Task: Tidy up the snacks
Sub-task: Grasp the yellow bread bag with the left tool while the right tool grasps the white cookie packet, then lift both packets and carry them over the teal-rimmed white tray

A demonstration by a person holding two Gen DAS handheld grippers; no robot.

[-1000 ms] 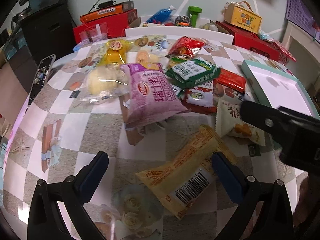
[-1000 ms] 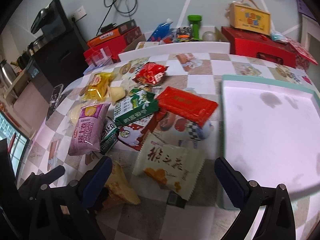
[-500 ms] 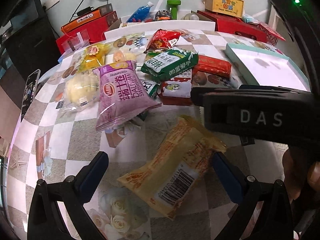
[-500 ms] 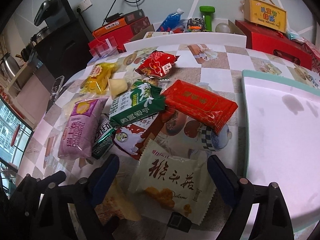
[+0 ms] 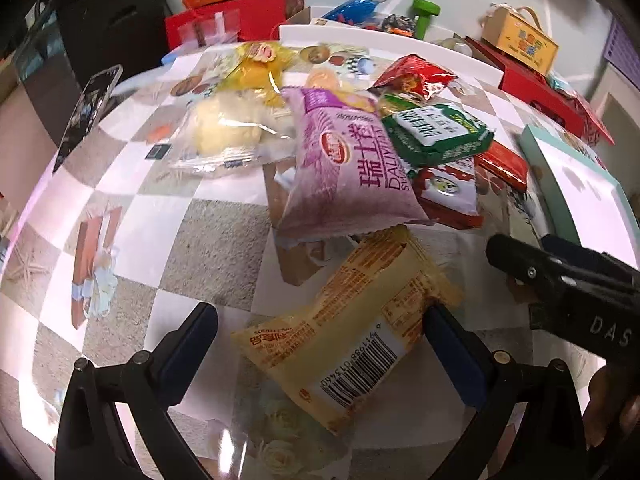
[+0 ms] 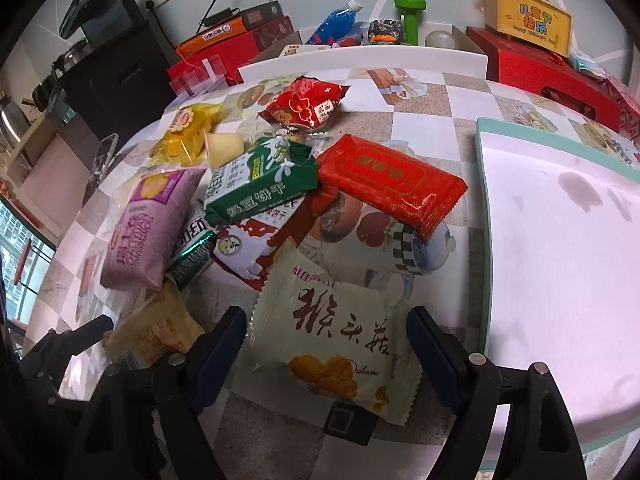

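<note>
So I'm mid-grab with both hands here. My right gripper [image 6: 326, 350] is straddling the cream-coloured plastic snack packet with dark brush lettering and a biscuit picture [image 6: 334, 340], which lies flat on the checked tablecloth just left of the big white tray with the mint-green rim [image 6: 482, 240]. The jaws are closing in, one either side of the packet, and from what I can see the pads aren't pressing on it yet, so nothing is held.

My left gripper [image 5: 320, 344] is spread wide around the orange-yellow crinkly packet with the barcode [image 5: 352, 340], further left of the tray again. Its right pad looks to be brushing the packet's edge; the left pad is well clear. Not gripping anything either.

Tips for this bit, as I see it: the cream packet is flat and slippery, so I'd get the fingertips right down onto the cloth before the pinch finishes, otherwise the film just buckles up and slides out. I'd also squeeze across the narrow way. The red-and-white packet [image 6: 256, 240] touches its top corner, so lift straight up, then carry it over the tray rim.
</note>
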